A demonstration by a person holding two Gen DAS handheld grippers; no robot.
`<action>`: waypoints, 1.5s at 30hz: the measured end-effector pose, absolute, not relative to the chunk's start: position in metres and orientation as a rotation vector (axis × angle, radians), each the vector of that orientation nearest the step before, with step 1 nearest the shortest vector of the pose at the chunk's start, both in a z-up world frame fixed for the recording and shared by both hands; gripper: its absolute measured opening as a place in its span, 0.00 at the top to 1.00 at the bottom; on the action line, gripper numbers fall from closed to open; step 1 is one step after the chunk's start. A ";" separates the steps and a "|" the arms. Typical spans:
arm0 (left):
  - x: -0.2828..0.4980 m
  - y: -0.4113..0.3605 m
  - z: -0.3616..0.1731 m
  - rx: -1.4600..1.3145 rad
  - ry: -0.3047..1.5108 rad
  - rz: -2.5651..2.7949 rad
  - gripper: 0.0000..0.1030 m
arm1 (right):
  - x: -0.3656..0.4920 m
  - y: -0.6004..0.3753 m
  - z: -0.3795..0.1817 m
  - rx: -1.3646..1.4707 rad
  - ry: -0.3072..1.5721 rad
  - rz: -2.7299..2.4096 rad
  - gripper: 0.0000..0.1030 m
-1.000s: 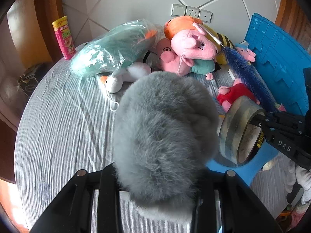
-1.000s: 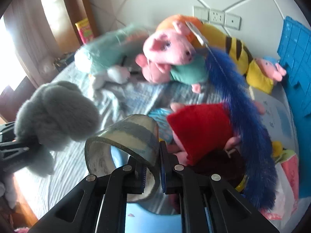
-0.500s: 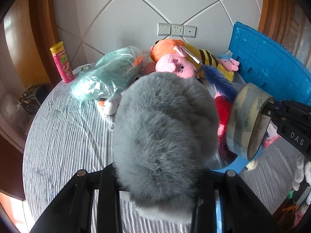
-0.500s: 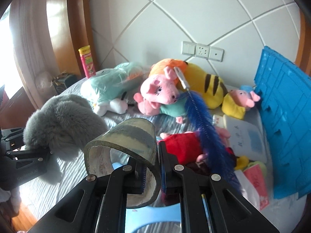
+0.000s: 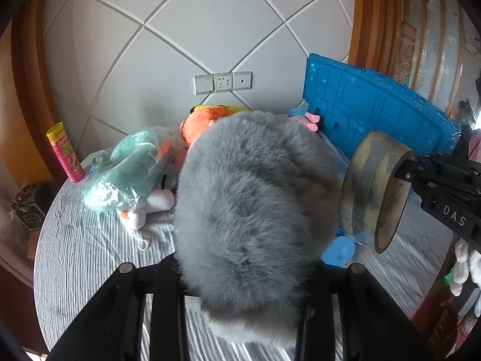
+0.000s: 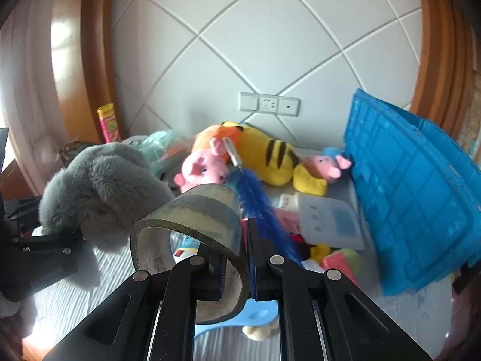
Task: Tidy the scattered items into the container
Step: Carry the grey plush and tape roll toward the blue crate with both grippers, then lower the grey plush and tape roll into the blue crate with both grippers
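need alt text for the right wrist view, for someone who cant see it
The right hand-held gripper pinches a tape roll by its wall, raised above a bed strewn with plush toys. At left, the left hand-held gripper holds a grey plush; a blue crate leans at right.

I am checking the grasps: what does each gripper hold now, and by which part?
The left gripper holds the grey fluffy toy by its lower end. The right gripper pinches the tape roll through its wall, one finger inside the ring.
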State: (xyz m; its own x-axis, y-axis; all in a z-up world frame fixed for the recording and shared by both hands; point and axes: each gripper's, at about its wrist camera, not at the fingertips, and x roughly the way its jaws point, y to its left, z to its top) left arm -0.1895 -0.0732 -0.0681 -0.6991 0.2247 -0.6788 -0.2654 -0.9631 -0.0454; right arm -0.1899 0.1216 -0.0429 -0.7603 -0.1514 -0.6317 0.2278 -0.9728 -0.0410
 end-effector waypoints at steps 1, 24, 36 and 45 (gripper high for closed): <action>-0.189 -0.068 -0.064 -1.047 0.086 2.665 0.70 | -0.188 0.127 -0.039 0.978 0.166 -2.778 0.89; -0.164 0.094 -0.003 -0.958 0.061 2.649 0.70 | -0.156 0.296 0.016 0.936 0.141 -2.820 0.89; -0.171 0.163 0.016 -0.956 0.073 2.678 0.69 | -0.157 0.369 0.028 0.887 0.134 -2.780 0.89; -0.187 0.203 0.029 -0.937 0.101 2.680 0.69 | -0.175 0.401 0.043 0.850 0.079 -2.806 0.89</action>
State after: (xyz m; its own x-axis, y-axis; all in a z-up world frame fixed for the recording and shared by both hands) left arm -0.1867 0.2026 0.0293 -0.7424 0.2562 -0.6190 -0.3018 -0.9528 -0.0323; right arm -0.1746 0.4013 0.0429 -0.8122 -0.1823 -0.5541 0.2131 -0.9770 0.0091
